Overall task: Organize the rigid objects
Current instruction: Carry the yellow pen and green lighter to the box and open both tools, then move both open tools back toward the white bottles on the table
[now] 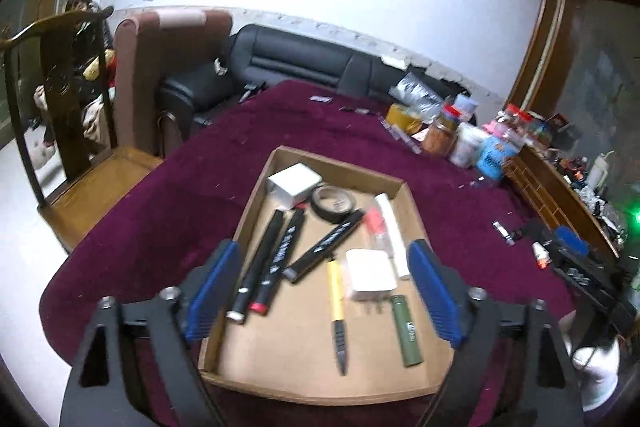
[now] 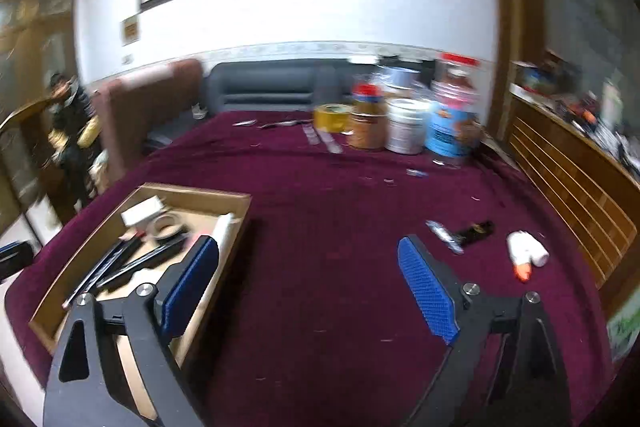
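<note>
A shallow cardboard tray [image 1: 340, 163] on the maroon cloth holds black markers [image 1: 276, 259], a tape roll [image 1: 334, 203], white boxes [image 1: 294, 183], a white charger [image 1: 370, 275], a yellow pen [image 1: 336, 303] and a green lighter [image 1: 406, 331]. My left gripper [image 1: 320, 287] hovers open and empty above the tray. My right gripper [image 2: 308, 283] is open and empty over bare cloth, just right of the tray [image 2: 192, 191]. Loose on the cloth to its right lie a black lipstick-like tube [image 2: 466, 231] and a white glue bottle with an orange tip [image 2: 526, 253].
Jars, tins and a yellow tape roll [image 2: 400, 123] stand at the table's far right. A wooden sideboard [image 2: 568, 179] runs along the right edge. A wooden chair [image 1: 72, 155] and a sofa [image 1: 296, 59] stand beyond the table.
</note>
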Available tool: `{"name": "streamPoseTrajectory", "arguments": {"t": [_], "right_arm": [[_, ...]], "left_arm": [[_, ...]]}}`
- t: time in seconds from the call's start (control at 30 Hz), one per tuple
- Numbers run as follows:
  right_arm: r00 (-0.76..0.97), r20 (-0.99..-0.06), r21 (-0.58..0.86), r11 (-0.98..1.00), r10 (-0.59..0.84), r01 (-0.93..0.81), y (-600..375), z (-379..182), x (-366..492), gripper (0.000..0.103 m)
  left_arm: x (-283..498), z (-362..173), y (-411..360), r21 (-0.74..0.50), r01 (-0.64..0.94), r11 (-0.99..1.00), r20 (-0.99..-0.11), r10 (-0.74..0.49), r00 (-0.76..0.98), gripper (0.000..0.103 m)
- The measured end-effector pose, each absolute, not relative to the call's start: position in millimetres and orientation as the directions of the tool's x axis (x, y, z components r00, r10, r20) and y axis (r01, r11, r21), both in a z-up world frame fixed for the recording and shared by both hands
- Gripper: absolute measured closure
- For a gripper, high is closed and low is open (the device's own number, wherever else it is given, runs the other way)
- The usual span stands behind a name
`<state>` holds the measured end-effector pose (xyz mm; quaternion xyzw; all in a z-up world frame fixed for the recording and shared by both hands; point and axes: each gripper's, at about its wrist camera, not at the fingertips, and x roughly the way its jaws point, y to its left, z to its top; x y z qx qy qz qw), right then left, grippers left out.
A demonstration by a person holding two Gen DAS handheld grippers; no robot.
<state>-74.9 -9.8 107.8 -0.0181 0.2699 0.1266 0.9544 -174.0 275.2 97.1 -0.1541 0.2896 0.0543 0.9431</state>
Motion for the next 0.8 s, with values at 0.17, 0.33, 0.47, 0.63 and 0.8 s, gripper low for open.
{"name": "streamPoseTrajectory", "arguments": {"t": [0.17,0.33,0.47,0.63,0.8], "right_arm": [[0.774,-0.610,0.029,0.981,0.170,-0.193,-38.2,92.1,-53.8,0.011],[0.783,-0.612,-0.032,0.987,0.108,-0.160,-59.1,83.5,-54.9,0.011],[0.784,-0.617,-0.053,0.990,0.071,-0.132,-80.1,77.8,-50.9,0.011],[0.777,-0.628,-0.052,0.995,0.035,-0.087,-107.6,70.7,-48.8,0.011],[0.773,-0.634,-0.046,0.997,0.014,-0.056,-131.9,66.6,-48.4,0.011]], "left_arm": [[-161.0,96.4,256.5,-0.231,-0.186,0.955,-0.612,0.006,0.791,0.016],[-155.0,94.4,232.7,-0.242,-0.165,0.956,-0.655,-0.036,0.755,0.016],[-149.7,98.4,204.8,-0.206,-0.127,0.970,-0.666,-0.044,0.745,0.016],[-143.3,100.1,172.0,-0.179,-0.071,0.981,-0.681,-0.071,0.728,0.016],[-137.7,98.8,137.9,-0.147,-0.009,0.989,-0.703,-0.098,0.705,0.016]]}}
